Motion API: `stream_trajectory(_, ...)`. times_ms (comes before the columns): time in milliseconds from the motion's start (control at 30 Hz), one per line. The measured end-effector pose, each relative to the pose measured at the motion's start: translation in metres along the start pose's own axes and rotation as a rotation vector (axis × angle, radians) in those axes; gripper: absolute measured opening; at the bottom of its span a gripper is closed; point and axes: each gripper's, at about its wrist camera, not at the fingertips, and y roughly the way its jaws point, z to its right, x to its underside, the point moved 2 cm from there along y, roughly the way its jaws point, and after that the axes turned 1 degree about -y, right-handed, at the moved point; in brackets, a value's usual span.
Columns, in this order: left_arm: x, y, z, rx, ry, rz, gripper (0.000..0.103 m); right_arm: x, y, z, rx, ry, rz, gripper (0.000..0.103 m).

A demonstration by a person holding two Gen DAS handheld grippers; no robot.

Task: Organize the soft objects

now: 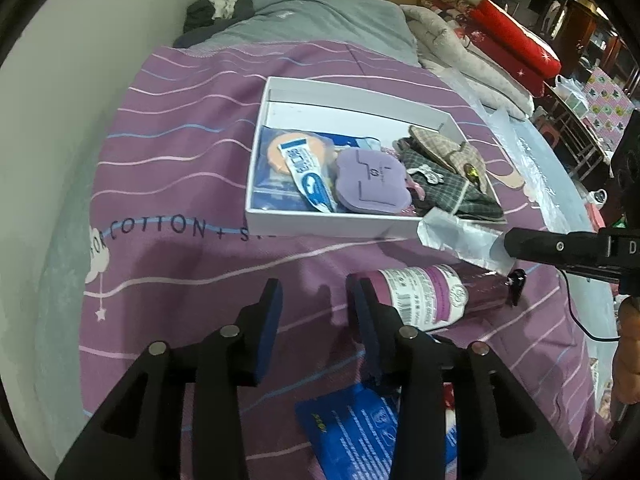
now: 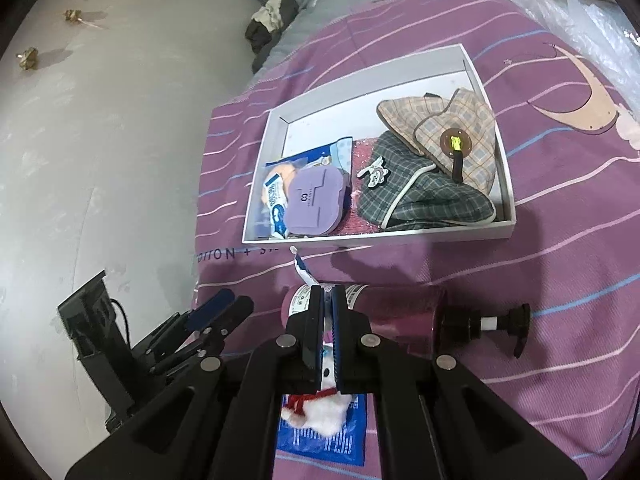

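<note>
A: Jaws of the left gripper (image 1: 314, 312) stand apart at the bottom of the left wrist view, with only purple bedspread (image 1: 180, 208) between the pads. What lies around them?

B: Just right of them, a pump bottle (image 1: 436, 294) on its side; its label print is too small to read. A blue packet (image 1: 356, 432) shows at the bottom edge. At the right, the right gripper (image 1: 508, 246) comes in level, clamped on a silvery sachet (image 1: 460, 240).

A: And the box?

B: One white box (image 1: 348, 92) sits at centre frame. Inside: one purple sponge (image 1: 372, 182), a white-and-blue tube (image 1: 308, 174) lying across an orange round thing, and two plaid pouches, one beige (image 1: 448, 148) and one green (image 1: 464, 190). Left of the box, the bedspread reads "COTTON +".

A: Now the right wrist view.

B: Right jaws (image 2: 328, 294) are pressed nearly together at lower centre, a thin white-and-blue strip (image 2: 302, 270) poking out past the tips. Behind the pads, a white fluffy thing with red trim (image 2: 320, 412) lies over the blue packet (image 2: 320, 440); I cannot tell whether it is gripped.

A: Anything else?

B: The bottle (image 2: 400, 312) lies just beyond the tips, pump to the right. The box (image 2: 400, 60) fills the upper centre, and the left gripper (image 2: 224, 304) shows at lower left, its jaws parted.
</note>
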Motion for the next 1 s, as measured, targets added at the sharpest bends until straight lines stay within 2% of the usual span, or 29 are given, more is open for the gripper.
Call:
stream_trajectory(200,0.005,-0.009,0.009,0.007,0.016,-0.009,0.042,0.006,-0.02,-0.001,0.005,-0.014,0.02,0.002)
stream_trajectory(400,0.018,-0.016,0.026,0.069,0.028,-0.05,0.048,0.02,-0.032,0.001,0.007,-0.016,0.006,0.002)
stream_trajectory(567,0.035,-0.012,0.05,0.136,0.053,-0.119,0.058,0.034,-0.045,0.007,0.003,0.001,0.03,0.002)
stream_trajectory(733,0.052,0.009,0.071,0.096,0.098,-0.203,0.058,0.04,-0.059,0.012,-0.012,0.006,0.061,0.002)
stream_trajectory(800,0.057,0.021,0.075,0.088,0.097,-0.246,0.047,0.041,-0.063,0.013,-0.021,0.01,0.069,0.002)
stream_trajectory(867,0.061,0.026,0.079,0.07,0.099,-0.256,0.041,0.041,-0.064,0.014,-0.023,0.012,0.073,0.002)
stream_trajectory(1000,0.062,0.016,0.089,0.06,0.151,-0.222,0.038,0.043,-0.065,0.018,-0.033,0.021,0.075,0.002)
